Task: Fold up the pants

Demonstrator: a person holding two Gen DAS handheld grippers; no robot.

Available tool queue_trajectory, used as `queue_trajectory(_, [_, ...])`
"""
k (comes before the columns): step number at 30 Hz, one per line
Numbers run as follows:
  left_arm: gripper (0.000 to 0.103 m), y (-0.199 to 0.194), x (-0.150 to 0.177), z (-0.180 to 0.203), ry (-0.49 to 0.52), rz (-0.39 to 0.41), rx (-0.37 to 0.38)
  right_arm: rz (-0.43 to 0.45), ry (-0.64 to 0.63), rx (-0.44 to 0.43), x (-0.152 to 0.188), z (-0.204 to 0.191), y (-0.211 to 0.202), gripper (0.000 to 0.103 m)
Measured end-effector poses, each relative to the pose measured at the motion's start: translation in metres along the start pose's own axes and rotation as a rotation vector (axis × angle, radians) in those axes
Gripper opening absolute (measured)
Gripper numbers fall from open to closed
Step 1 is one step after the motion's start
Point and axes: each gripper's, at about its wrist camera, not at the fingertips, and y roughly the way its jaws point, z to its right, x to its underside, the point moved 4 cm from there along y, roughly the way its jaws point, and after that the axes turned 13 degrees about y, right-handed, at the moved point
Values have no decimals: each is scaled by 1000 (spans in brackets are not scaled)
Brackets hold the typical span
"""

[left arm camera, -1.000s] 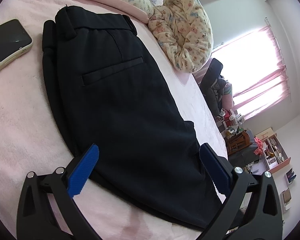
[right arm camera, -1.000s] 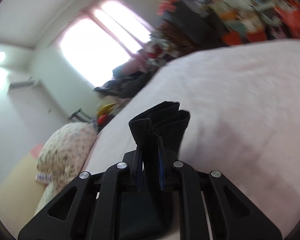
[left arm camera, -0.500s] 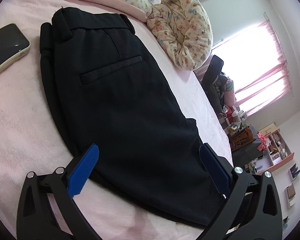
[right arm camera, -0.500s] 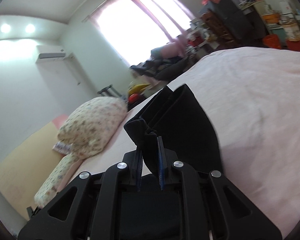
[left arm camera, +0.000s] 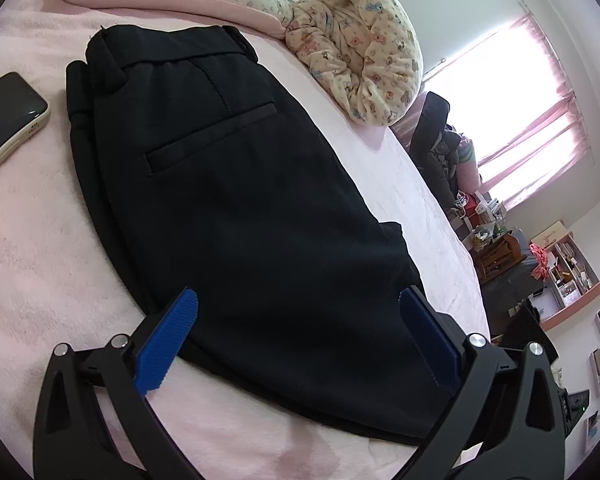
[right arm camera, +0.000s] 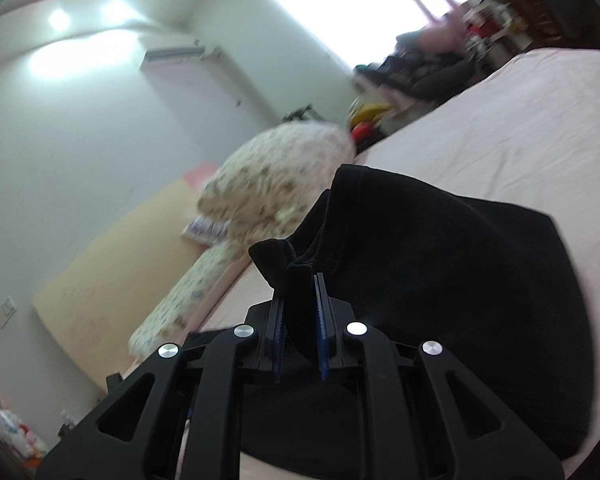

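Note:
Black pants (left arm camera: 236, 200) lie flat on the pink bed (left arm camera: 28, 248), waistband at the far end, back pocket facing up. My left gripper (left arm camera: 300, 304) is open, its blue pads either side of the pants' near part, just above the cloth. My right gripper (right arm camera: 298, 300) is shut on a bunched end of the black pants (right arm camera: 440, 264) and holds it lifted above the bed, the cloth draping down to the right.
A phone (left arm camera: 8, 116) lies on the bed left of the waistband. Floral pillows (left arm camera: 360, 40) sit at the head of the bed. The bed's right edge drops to a cluttered floor with shelves (left arm camera: 564, 276). The pillow also shows in the right wrist view (right arm camera: 276, 176).
My right gripper has carried the pinched pants end up and toward the pillows, more cloth trailing behind. The left gripper stays open over the pants, shifted slightly.

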Motion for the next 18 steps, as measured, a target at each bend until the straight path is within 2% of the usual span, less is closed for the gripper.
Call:
queue_trajectory(4, [101,0,-1,0,0,-5,6,-108,-18,19,31,-15,43,14])
queue_trajectory(8, [101,-1,-1,-1,3,-12,15,-225,-19,73,69,-17,84,14])
queue_trajectory(11, [101,-1,-1,-1,-1,-16,22,-255,-14,86,87,-18,99,14])
queue_trajectory(15, [101,-2,-1,-2,-8,-21,31,-249,7,39,90,-29,112,14])
queue_trajectory(18, [101,-3,-1,-2,-14,-23,35,-301,-47,80,106,-35,127,14])
